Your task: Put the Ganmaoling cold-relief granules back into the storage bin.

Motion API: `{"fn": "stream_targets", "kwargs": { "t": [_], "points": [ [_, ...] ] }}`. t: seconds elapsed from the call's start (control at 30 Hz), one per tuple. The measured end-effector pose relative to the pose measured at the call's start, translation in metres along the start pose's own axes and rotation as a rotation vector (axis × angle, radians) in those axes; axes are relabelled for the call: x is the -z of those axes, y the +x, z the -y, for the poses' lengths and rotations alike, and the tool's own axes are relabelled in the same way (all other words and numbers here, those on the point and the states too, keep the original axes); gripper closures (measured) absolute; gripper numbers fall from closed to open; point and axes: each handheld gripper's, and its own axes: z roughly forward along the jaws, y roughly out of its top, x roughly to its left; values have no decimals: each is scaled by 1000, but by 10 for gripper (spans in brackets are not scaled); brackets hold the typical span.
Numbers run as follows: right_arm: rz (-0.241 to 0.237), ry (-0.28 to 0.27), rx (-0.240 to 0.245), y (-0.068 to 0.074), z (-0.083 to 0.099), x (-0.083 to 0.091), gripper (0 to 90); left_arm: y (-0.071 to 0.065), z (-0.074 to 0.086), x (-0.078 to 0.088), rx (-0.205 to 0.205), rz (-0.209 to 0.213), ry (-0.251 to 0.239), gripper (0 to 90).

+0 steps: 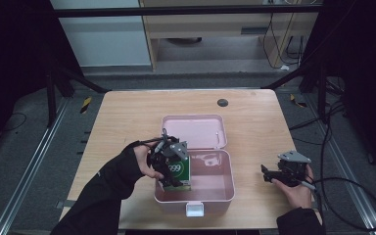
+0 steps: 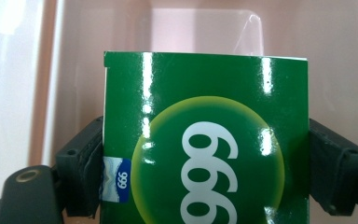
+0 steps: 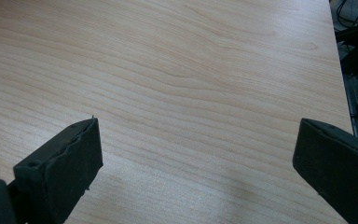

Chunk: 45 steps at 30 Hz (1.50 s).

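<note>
My left claw (image 1: 175, 171) clamps the green 999 carton (image 2: 205, 140) by its two sides, holding it upright inside the left end of the open pink plastic box (image 1: 220, 193). My right claw (image 1: 269, 175), jaws wide and empty, hovers over the bare bench (image 3: 191, 70) right of the box.

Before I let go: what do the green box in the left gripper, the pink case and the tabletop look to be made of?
Green box marked 999: probably coated cardboard, glossy; sharp straight edges and bright glare streaks. Left gripper is clamped on its sides.
Pink hinged case: likely moulded plastic, smooth with a soft sheen; rounded corners, a white front latch.
Table: wood-grain surface, matt; real wood or laminate, cannot tell.
</note>
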Motion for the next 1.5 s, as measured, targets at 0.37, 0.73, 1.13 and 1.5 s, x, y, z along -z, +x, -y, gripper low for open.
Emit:
{"fn": "stream_targets", "kwargs": {
  "t": [0.37,0.73,1.13,1.5],
  "points": [
    [0,4,1,1,0,0,18,0,8,-13,1,7,43,142],
    [-1,6,4,1,0,-1,17,-1,10,-19,-7,-12,52,130],
    [1,9,0,0,1,-1,19,-8,14,27,4,-81,-113,172],
    [6,13,-7,-1,1,0,22,-15,49,74,68,-176,-239,232]
  ]
}}
